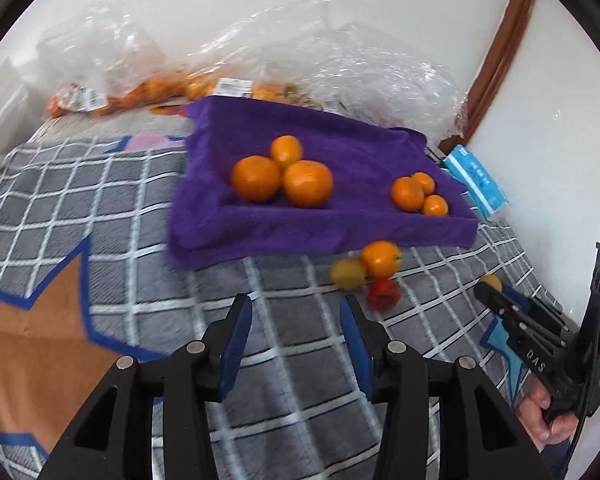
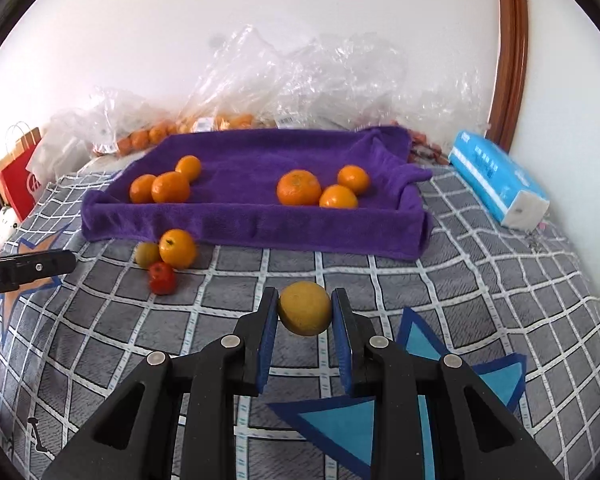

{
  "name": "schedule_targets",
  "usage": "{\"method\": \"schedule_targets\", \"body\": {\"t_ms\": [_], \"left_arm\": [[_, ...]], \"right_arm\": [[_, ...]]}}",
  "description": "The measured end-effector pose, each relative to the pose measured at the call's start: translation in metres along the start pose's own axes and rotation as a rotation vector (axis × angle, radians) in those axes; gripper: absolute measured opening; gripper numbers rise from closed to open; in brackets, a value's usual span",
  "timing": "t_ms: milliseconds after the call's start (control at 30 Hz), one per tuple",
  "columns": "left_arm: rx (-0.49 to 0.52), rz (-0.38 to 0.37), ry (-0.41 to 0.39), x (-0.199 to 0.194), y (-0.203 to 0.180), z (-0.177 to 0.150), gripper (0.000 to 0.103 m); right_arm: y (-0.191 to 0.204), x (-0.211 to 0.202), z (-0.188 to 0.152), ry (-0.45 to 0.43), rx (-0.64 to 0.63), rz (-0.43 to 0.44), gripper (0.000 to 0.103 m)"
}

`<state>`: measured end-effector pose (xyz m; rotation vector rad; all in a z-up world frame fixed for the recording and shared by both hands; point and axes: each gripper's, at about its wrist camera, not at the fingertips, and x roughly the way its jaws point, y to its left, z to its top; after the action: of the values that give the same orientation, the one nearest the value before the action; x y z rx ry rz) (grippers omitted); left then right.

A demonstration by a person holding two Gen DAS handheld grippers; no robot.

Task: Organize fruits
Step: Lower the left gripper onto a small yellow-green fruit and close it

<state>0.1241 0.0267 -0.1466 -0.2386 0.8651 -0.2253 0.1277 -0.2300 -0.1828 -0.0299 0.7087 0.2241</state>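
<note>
Six oranges point(image 2: 299, 187) (two trios) on towel point(image 2: 252, 220)

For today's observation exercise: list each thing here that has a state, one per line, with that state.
Left gripper: open, empty.
Right gripper: shut on the yellow fruit.
Purple towel: spread out, edges raised, holding six oranges in two clusters.
Plastic bags: crumpled, fruit inside.
Tissue pack: lying flat.
</note>
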Motion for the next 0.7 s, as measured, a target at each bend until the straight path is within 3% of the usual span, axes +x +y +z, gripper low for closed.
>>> {"method": "schedule_targets", "body": {"t_ms": [267, 333, 467, 533, 700], "left_arm": [[0.014, -0.036, 0.028, 0.03, -0.023, 0.02, 0.041], [0.001, -0.034, 0.04, 0.036, -0.023, 0.018, 0.032], [-0.032, -0.053, 0.053, 0.044, -0.02, 0.018, 0.03], [-0.036, -0.073, 0.068, 0.049, -0.021, 0.02, 0.024], [-0.004, -0.057, 0.06, 0.049, -0.026, 0.016, 0.025]], "right_arm": [[-0.017, 0.005, -0.001, 0.015, 0.086, 0.081, 0.027], [-0.016, 0.005, -0.001, 0.011, 0.082, 0.094, 0.027], [-0.013, 0.007, -0.001, 0.022, 0.065, 0.12, 0.027], [-0.012, 0.007, -0.001, 0.025, 0.061, 0.125, 0.027], [-0.014, 0.008, 0.0, 0.024, 0.066, 0.13, 0.027]]}}
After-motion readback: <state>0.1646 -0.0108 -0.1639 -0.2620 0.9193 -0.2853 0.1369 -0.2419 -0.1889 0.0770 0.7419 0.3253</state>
